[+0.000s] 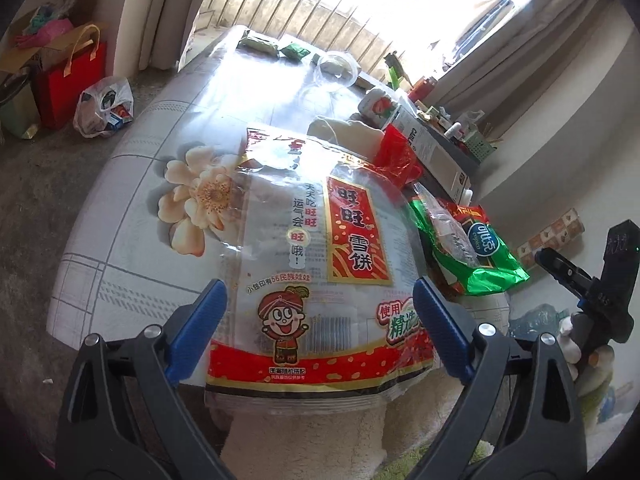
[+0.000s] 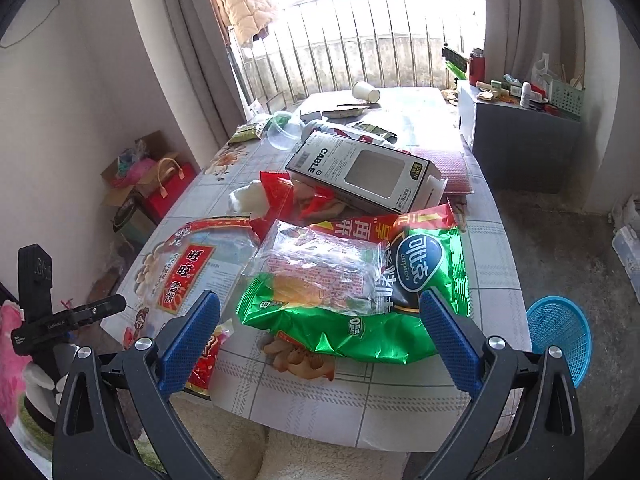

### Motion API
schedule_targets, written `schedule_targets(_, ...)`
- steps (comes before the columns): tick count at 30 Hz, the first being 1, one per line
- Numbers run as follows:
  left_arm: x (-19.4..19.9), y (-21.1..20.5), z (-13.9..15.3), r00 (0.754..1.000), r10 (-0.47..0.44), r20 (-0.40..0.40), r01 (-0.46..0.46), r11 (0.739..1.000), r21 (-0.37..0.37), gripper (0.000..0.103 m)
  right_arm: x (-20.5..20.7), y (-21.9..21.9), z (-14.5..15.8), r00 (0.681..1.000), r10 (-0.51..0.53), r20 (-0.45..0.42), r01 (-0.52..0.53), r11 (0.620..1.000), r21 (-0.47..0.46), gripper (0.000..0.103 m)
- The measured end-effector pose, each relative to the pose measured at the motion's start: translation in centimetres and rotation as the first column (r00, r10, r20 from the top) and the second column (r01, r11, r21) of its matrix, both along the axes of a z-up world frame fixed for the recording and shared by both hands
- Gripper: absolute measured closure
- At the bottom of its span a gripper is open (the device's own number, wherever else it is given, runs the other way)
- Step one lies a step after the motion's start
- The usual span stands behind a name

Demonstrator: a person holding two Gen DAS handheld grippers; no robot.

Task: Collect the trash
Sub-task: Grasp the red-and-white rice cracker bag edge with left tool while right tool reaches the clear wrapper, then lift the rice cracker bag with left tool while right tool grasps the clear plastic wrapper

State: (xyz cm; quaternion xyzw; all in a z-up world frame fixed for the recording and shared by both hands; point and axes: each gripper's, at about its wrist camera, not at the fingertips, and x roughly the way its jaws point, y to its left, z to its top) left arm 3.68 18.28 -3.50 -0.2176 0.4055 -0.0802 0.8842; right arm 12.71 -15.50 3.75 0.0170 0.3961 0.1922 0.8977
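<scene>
My left gripper [image 1: 316,326] hangs with its jaws spread wide over the near end of a large clear-and-red rice-cracker bag [image 1: 316,264], which lies flat on the tiled-pattern counter [image 1: 132,240] and overhangs its near edge. My right gripper [image 2: 320,338], likewise gaping and empty, hovers over a crumpled green foil chip bag [image 2: 360,328] with a clear plastic wrapper [image 2: 320,268] on top. Behind these lies a grey cardboard cable box [image 2: 360,170]. A blue mesh basket [image 2: 560,336] stands on the floor, right of the counter.
</scene>
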Motion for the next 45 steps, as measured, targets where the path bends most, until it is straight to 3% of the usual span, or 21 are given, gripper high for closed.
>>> schedule_targets(2,-1.4,-1.7,0.4,0.994,-0.104,0.021,0.102,0.991,0.090,0.014,0.7,0.3,-0.2,1.000,0.007,0.004,-0.007,1.000,-0.026,0.006)
schedule_targets(3,-2.1,-2.2,0.3,0.989,-0.147,0.012,0.146,0.986,0.084,0.014,1.0,0.5,-0.4,1.000,0.009,0.002,-0.009,0.999,-0.034,0.006)
schedule_targets(6,-4.0,-2.6,-0.8,0.977,-0.214,-0.022,0.213,0.975,-0.057,0.014,1.8,0.8,-1.3,1.000,0.006,-0.026,-0.007,1.000,-0.024,0.006)
schedule_targets(8,-5.1,-2.5,-1.9,0.975,-0.219,-0.037,0.210,0.964,-0.160,0.014,2.1,0.8,-1.7,0.999,0.003,-0.042,-0.003,1.000,-0.005,0.006)
schedule_targets(10,-5.7,-2.6,-3.5,0.979,-0.191,-0.069,0.171,0.959,-0.228,0.014,2.3,1.0,-2.2,0.998,0.001,-0.055,0.001,1.000,0.019,0.006)
schedule_targets(14,-4.9,-2.6,-6.5,0.992,-0.105,-0.071,0.081,0.955,-0.287,0.014,2.4,1.3,-2.6,0.997,0.000,-0.079,0.004,0.999,0.053,0.006)
schedule_targets(15,-4.7,-2.4,-6.8,0.994,-0.086,-0.066,0.062,0.950,-0.306,0.018,2.3,1.4,-2.5,0.997,-0.001,-0.079,0.005,0.999,0.054,0.006)
schedule_targets(16,-4.4,-2.3,-6.9,0.995,-0.073,-0.064,0.048,0.946,-0.320,0.027,2.2,1.5,-2.4,0.997,-0.002,-0.076,0.006,0.999,0.052,0.006)
schedule_targets(19,-5.0,-1.9,-6.4,0.998,-0.066,-0.024,0.053,0.931,-0.360,0.029,1.6,1.2,-2.1,0.998,-0.004,-0.061,0.007,0.999,0.044,0.006)
schedule_targets(23,-5.7,-1.5,-4.8,0.999,-0.041,0.031,0.050,0.931,-0.363,0.029,1.8,0.6,-3.0,0.996,-0.026,-0.081,0.030,0.998,0.050,0.006)
schedule_targets(30,-4.0,1.3,-5.4,0.994,0.099,0.035,-0.069,0.864,-0.499,0.030,1.6,1.0,-2.9,0.998,-0.016,-0.063,0.018,0.999,0.035,0.006)
schedule_targets(32,-3.7,1.7,-5.8,0.992,0.119,0.032,-0.086,0.853,-0.514,0.039,1.7,1.7,-2.8,0.999,0.012,-0.040,-0.012,1.000,0.003,0.006)
schedule_targets(36,-3.2,2.9,-6.7,0.989,0.145,0.025,-0.101,0.795,-0.598,0.057,2.9,3.3,-3.2,0.998,0.063,-0.026,-0.064,0.995,-0.074,0.006)
schedule_targets(45,-3.6,4.4,-7.5,0.980,0.194,0.050,-0.114,0.747,-0.655,0.084,6.4,7.0,-5.5,0.980,0.181,-0.088,-0.195,0.961,-0.196,0.012)
